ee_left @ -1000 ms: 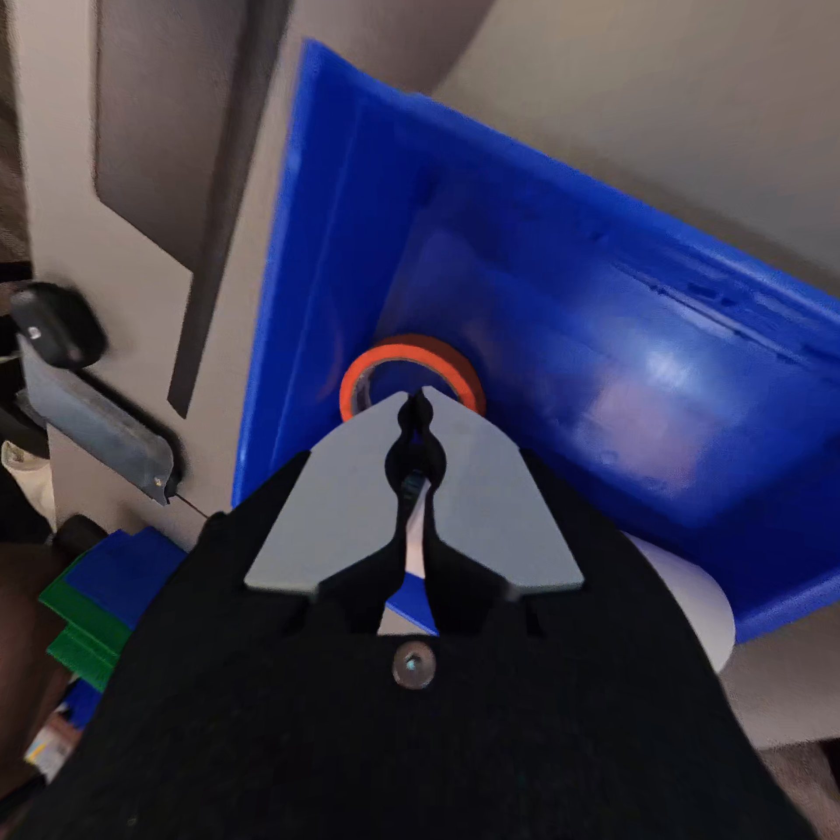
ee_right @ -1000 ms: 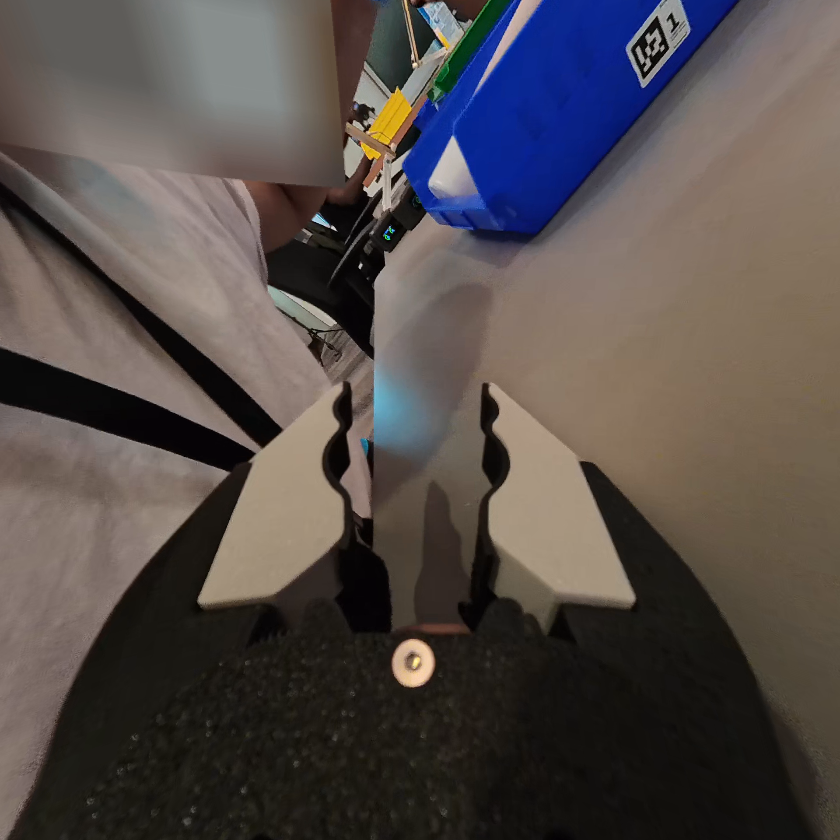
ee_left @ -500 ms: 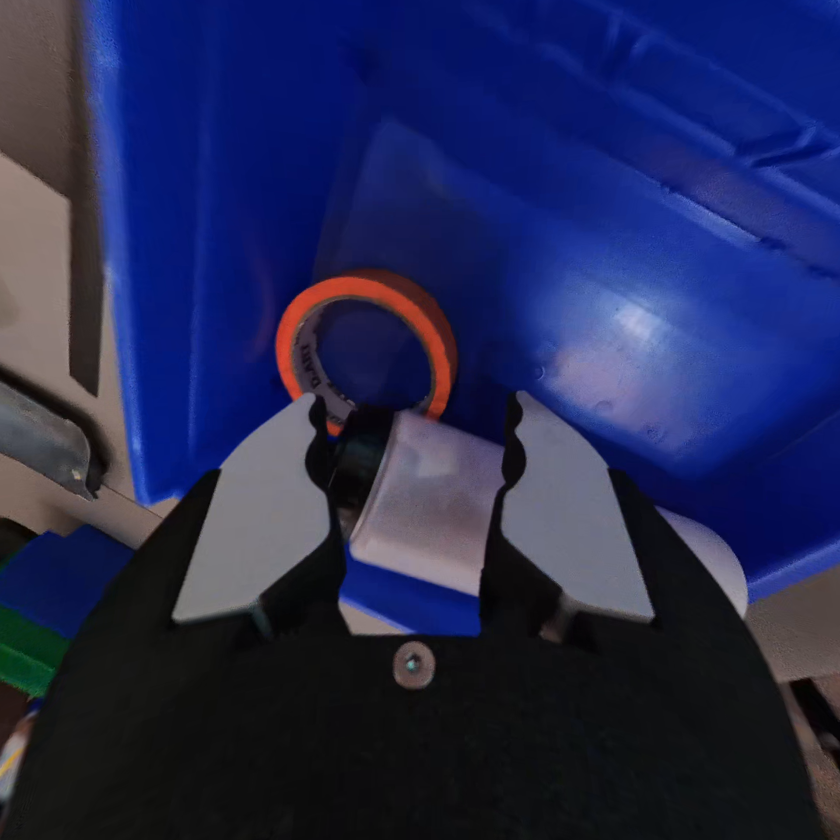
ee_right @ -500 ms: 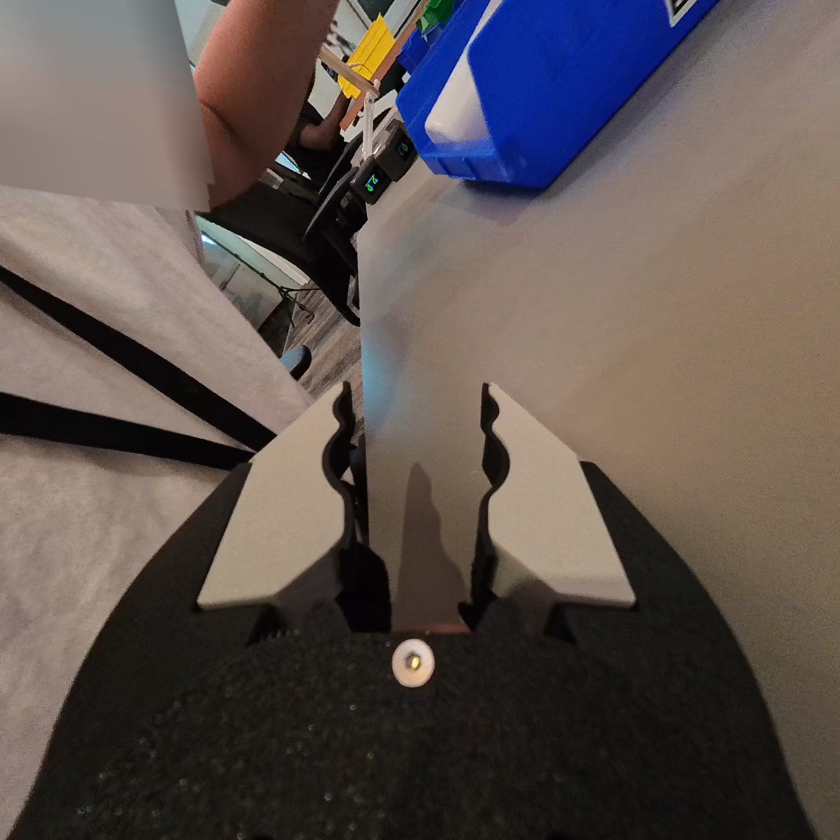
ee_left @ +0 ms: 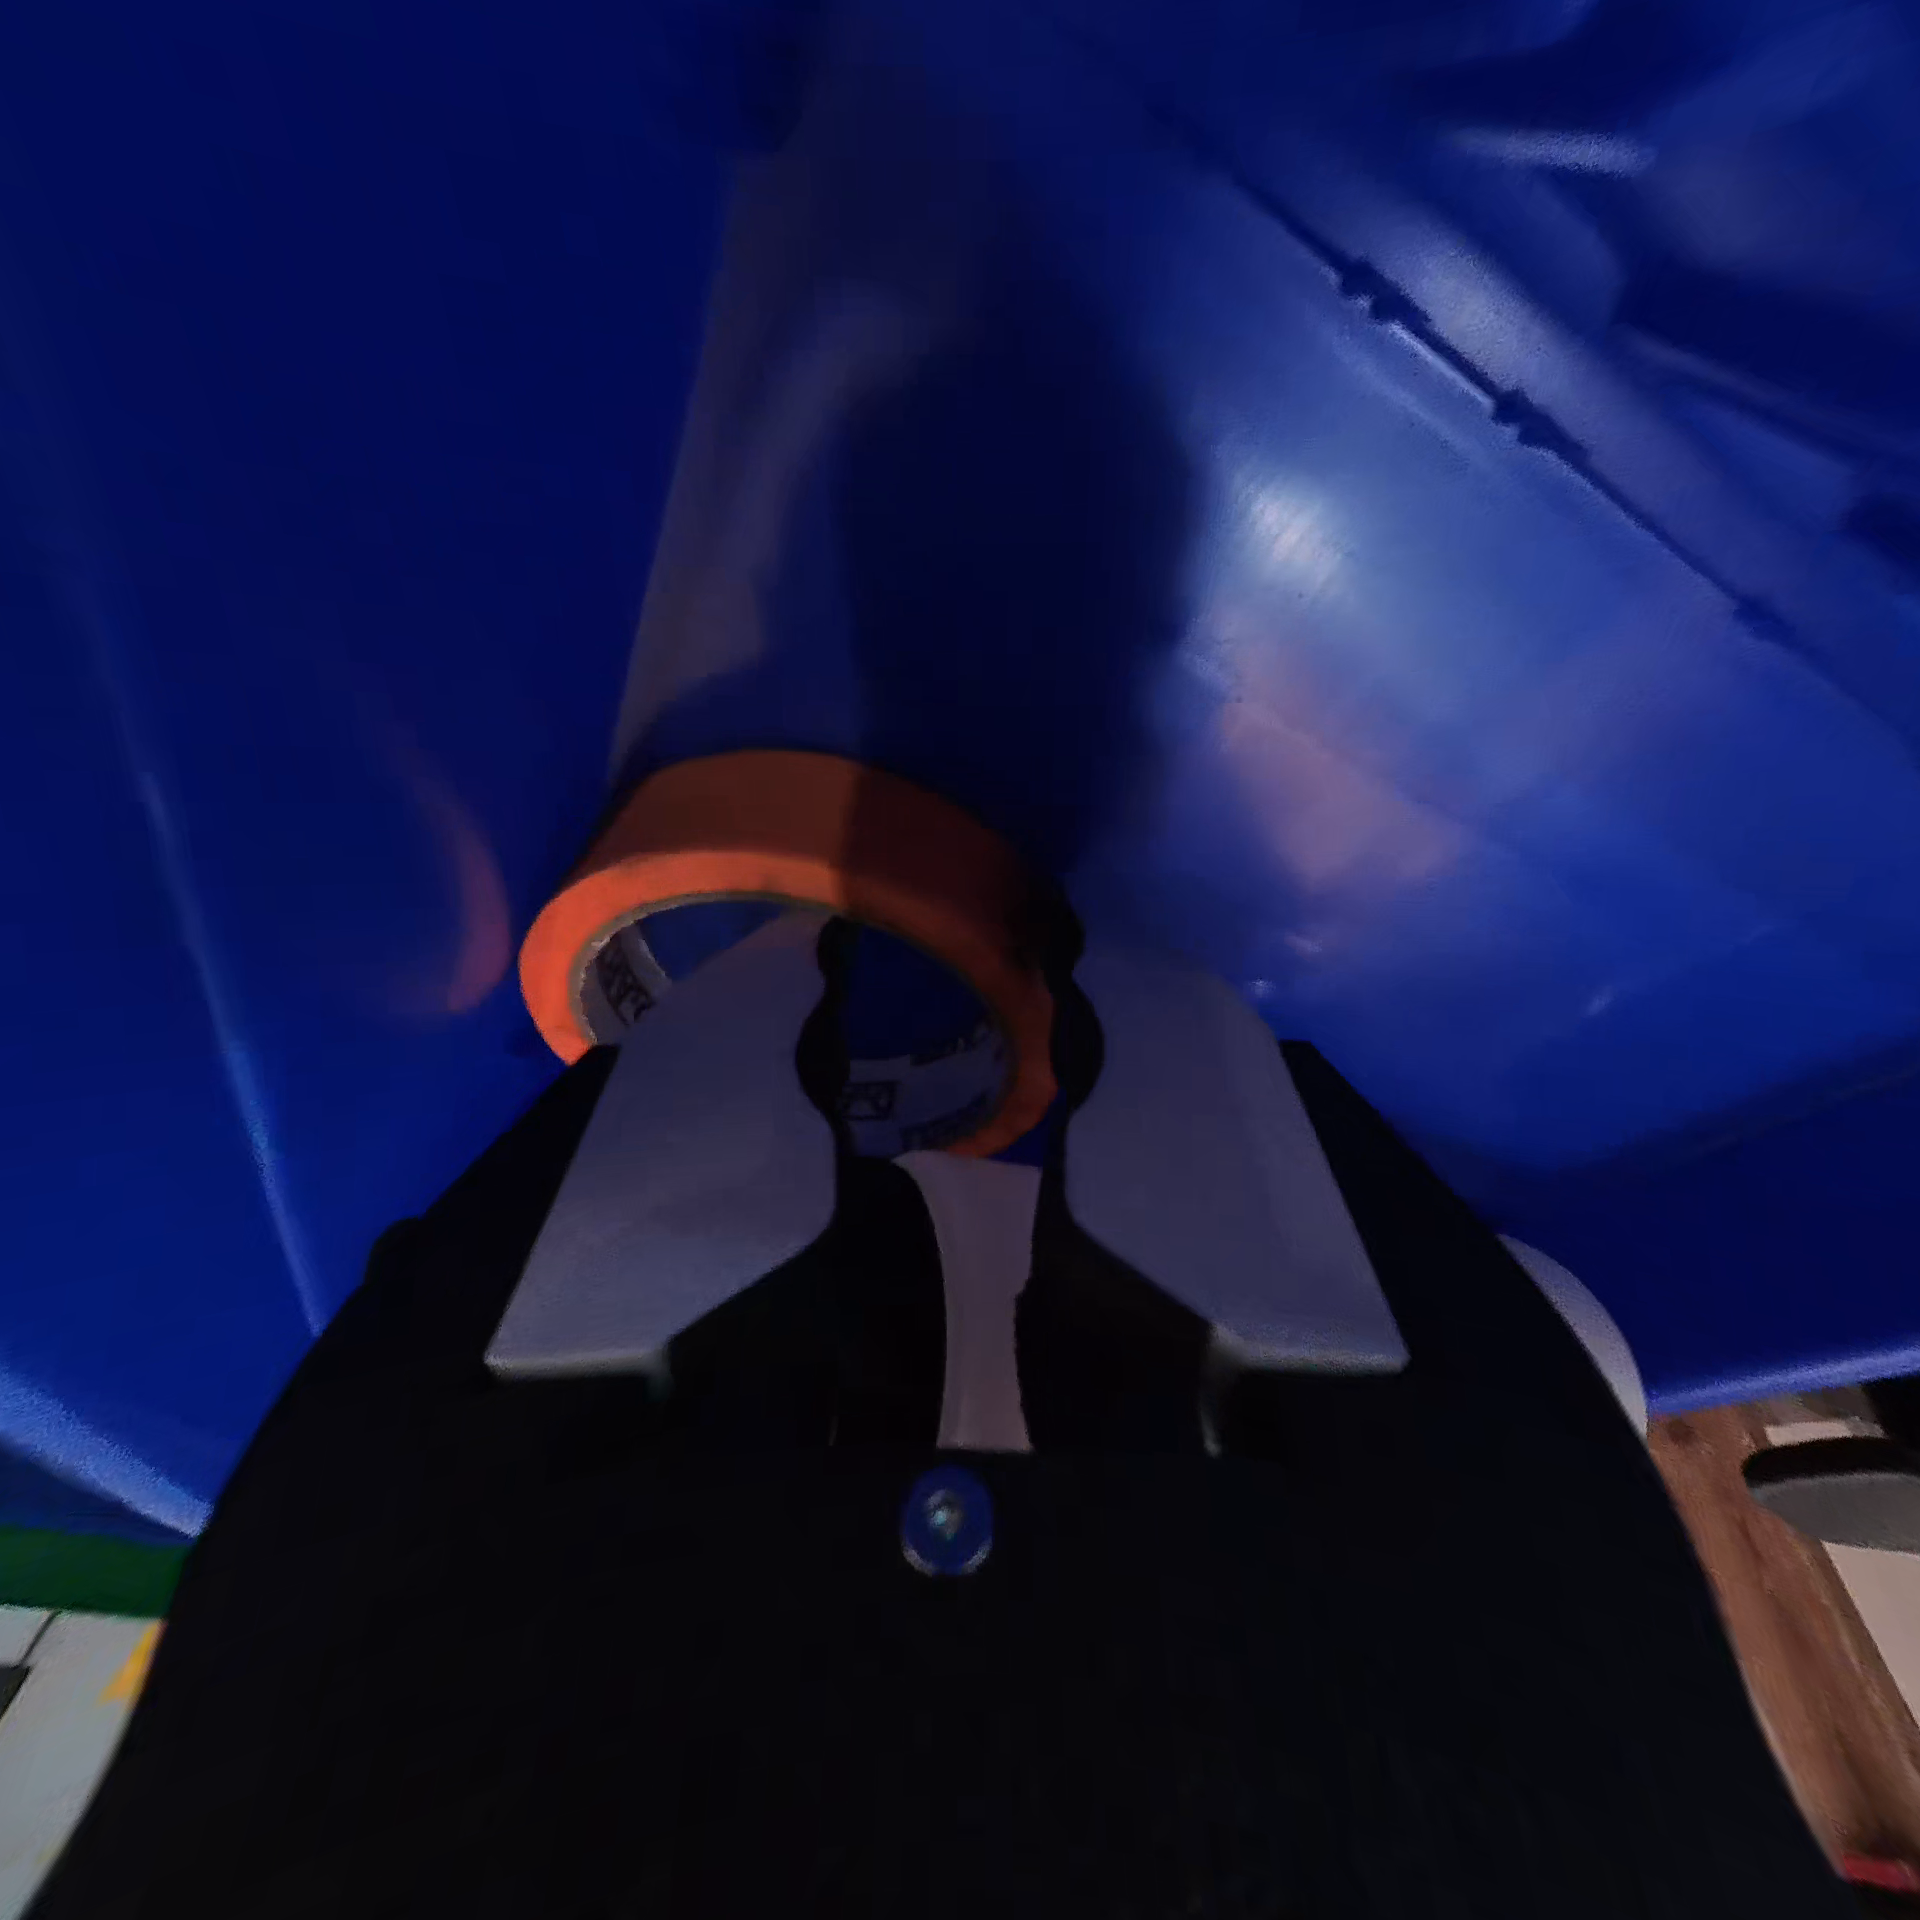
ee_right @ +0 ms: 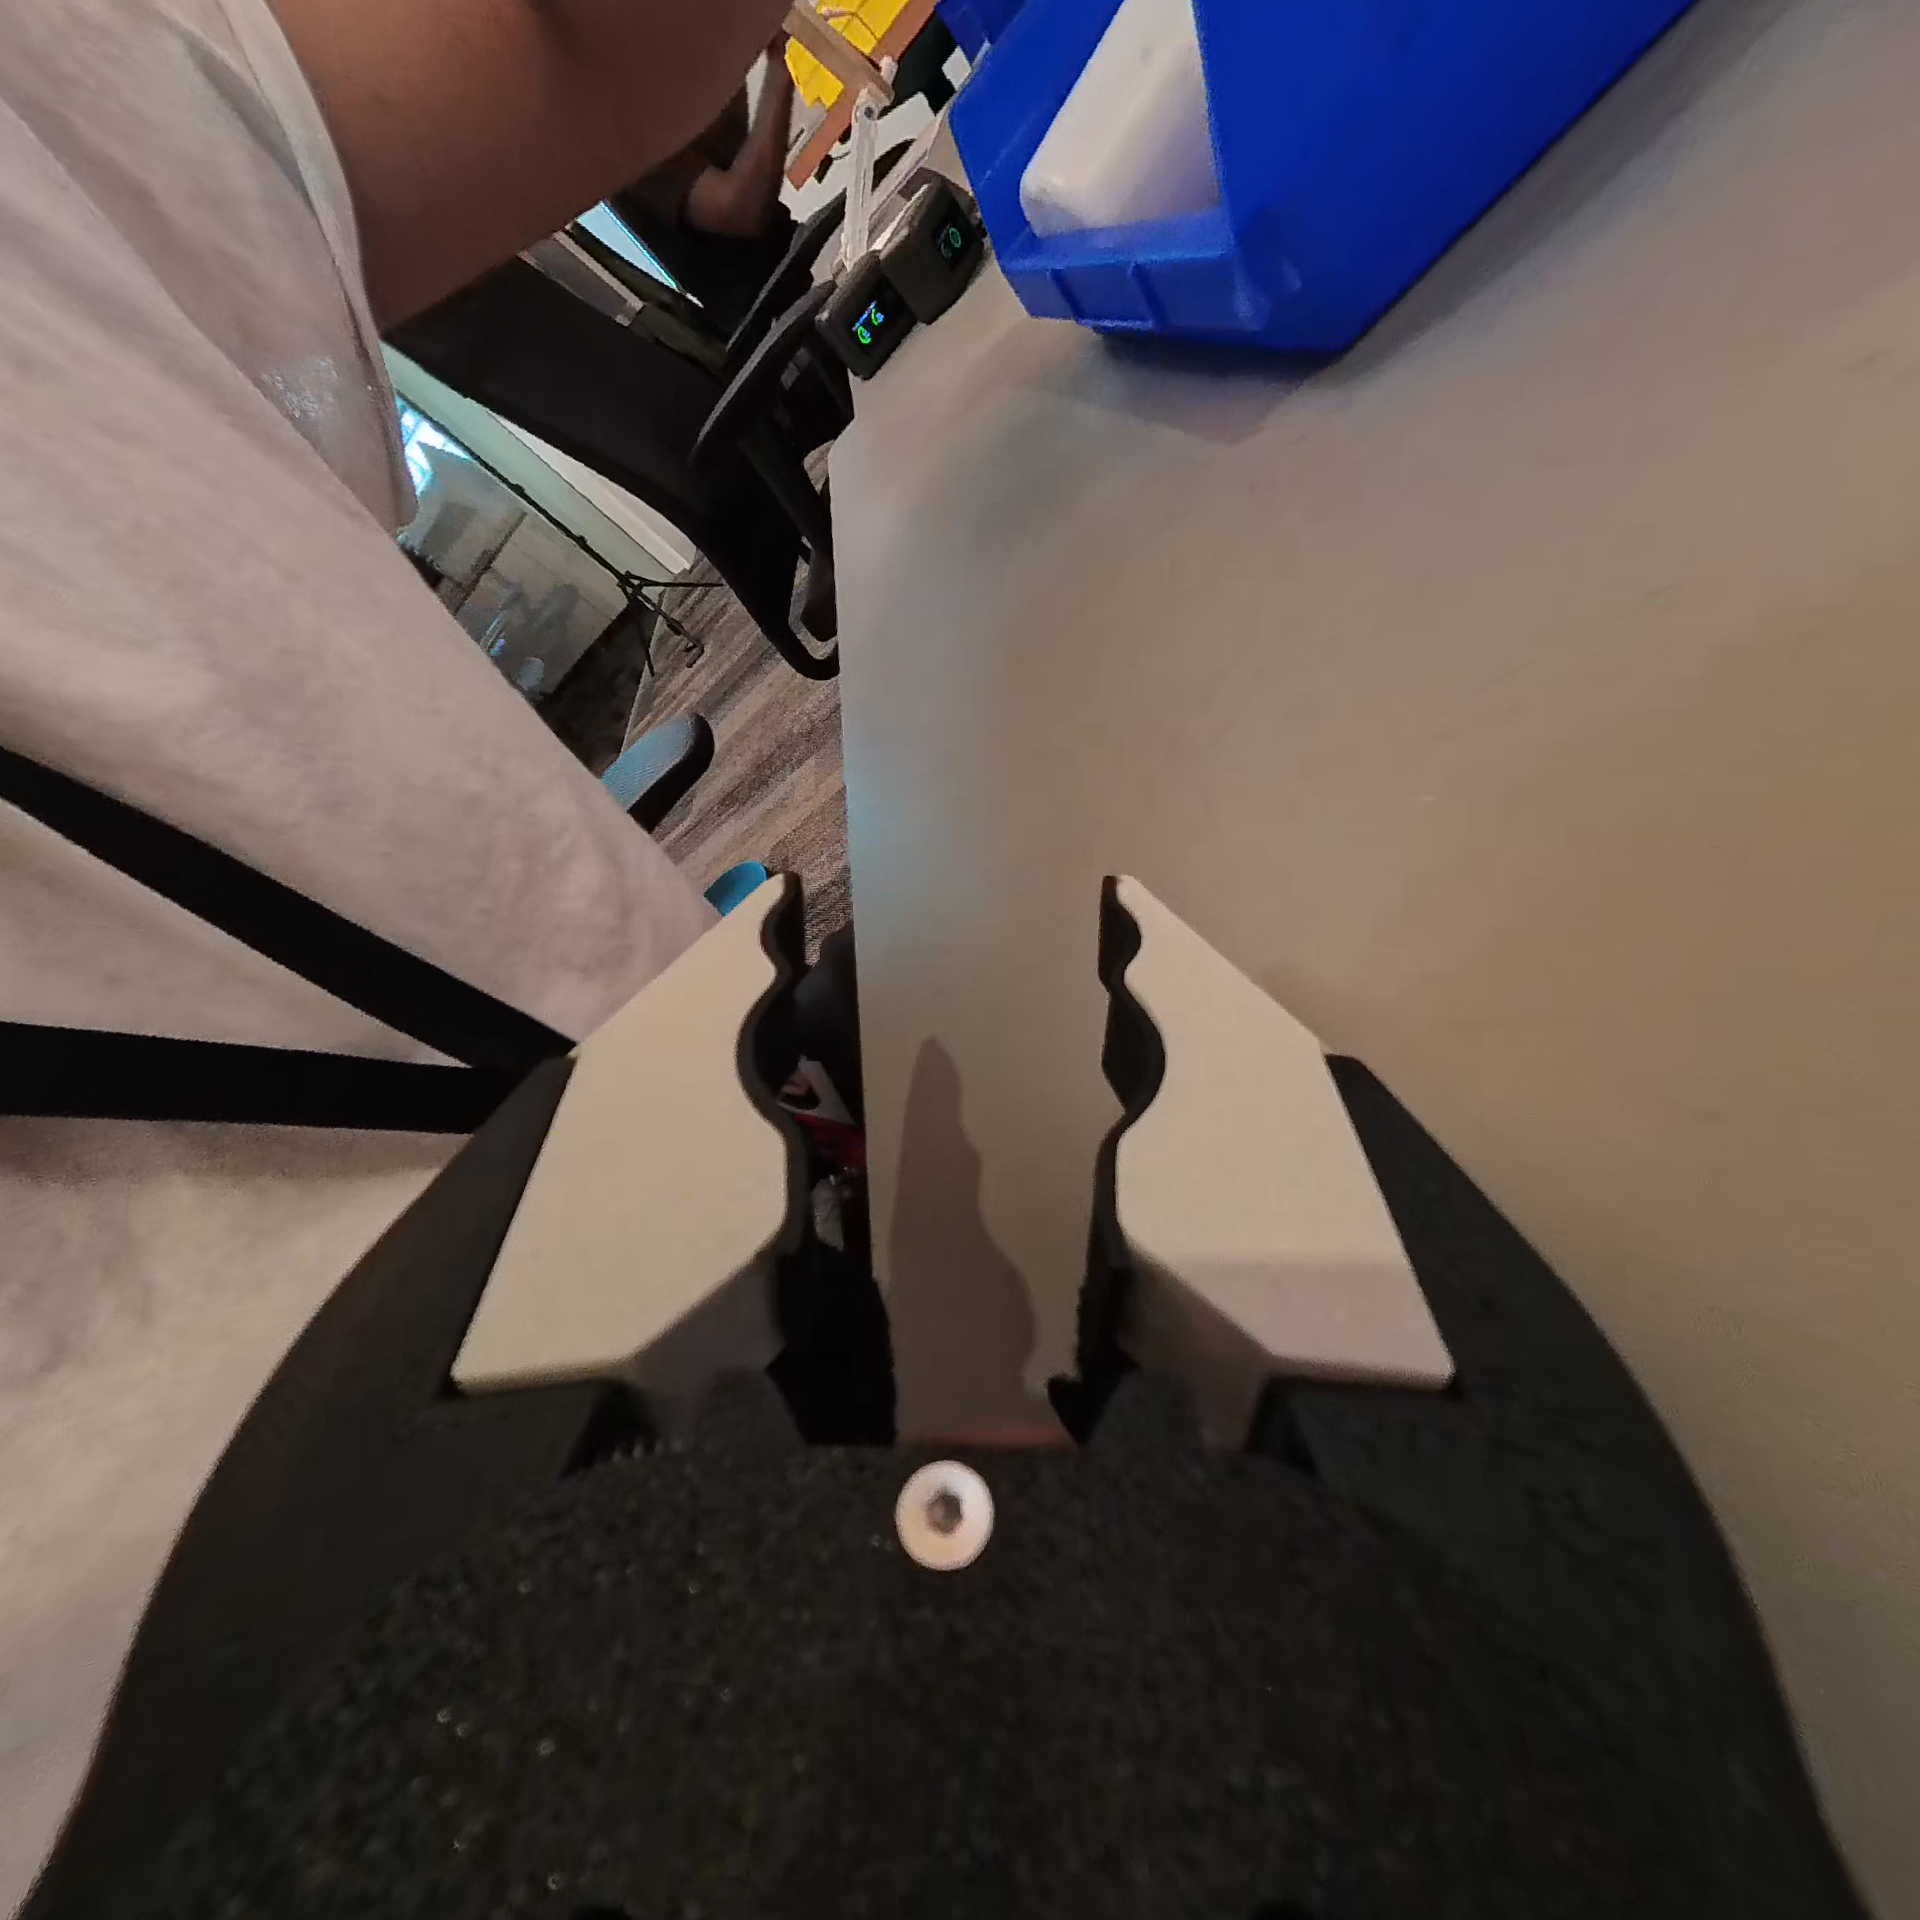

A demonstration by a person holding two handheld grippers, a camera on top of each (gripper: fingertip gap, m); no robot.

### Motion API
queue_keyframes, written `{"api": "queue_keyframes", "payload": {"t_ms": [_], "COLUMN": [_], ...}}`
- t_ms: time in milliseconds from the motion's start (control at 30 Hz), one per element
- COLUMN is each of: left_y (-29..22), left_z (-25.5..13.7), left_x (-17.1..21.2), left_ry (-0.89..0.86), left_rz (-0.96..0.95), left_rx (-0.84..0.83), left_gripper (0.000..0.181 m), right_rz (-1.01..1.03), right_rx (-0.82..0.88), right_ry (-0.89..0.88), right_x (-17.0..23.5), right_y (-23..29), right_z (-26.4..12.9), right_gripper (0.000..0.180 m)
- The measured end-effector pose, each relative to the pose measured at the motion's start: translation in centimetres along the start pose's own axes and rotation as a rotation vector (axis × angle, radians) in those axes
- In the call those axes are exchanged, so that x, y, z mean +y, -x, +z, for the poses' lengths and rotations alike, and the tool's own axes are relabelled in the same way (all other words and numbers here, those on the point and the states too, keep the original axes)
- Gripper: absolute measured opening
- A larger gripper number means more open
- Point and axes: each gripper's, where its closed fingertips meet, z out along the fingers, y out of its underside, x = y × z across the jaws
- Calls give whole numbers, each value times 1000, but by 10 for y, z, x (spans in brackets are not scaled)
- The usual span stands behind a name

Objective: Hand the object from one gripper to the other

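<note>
Slippage worries us: our left gripper (ee_left: 940, 1023) straddles only the round orange tape roll's (ee_left: 810, 852) right rim, half-closed, while our right gripper (ee_right: 951, 966) waits wide and empty.

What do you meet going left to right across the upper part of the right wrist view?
Person's grey shirt → bare arm → black office chair → small black device with green lights → blue bin on the grey table.

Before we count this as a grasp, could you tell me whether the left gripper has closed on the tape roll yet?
Not visibly: the left gripper straddles the orange tape roll's wall, with a gap showing.
</note>
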Motion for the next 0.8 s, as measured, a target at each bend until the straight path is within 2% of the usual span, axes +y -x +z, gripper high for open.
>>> {"api": "queue_keyframes", "payload": {"t_ms": [100,267,467,600,800], "left_y": [-5,-12,-37,-48,-101], "left_z": [-22,-96,-174,-203,-252], "left_x": [-5,-14,-15,-3,32], "left_ry": [-133,-461,-753,-872,-1204], "left_rz": [-28,-38,43,26,17], "left_rx": [41,40,32,-15,-57], "left_gripper": [31,21,11,10,10], "right_rz": [-4,-1,21,7,-23], "right_rx": [-6,-15,-43,-22,-3], "right_ry": [5,-5,-43,-52,-75], "right_x": [1,0,-6,-7,-14], "right_y": [3,6,12,11,10], "right_z": [1,1,1,0,-5], "right_gripper": [57,56,56,56,56]}}
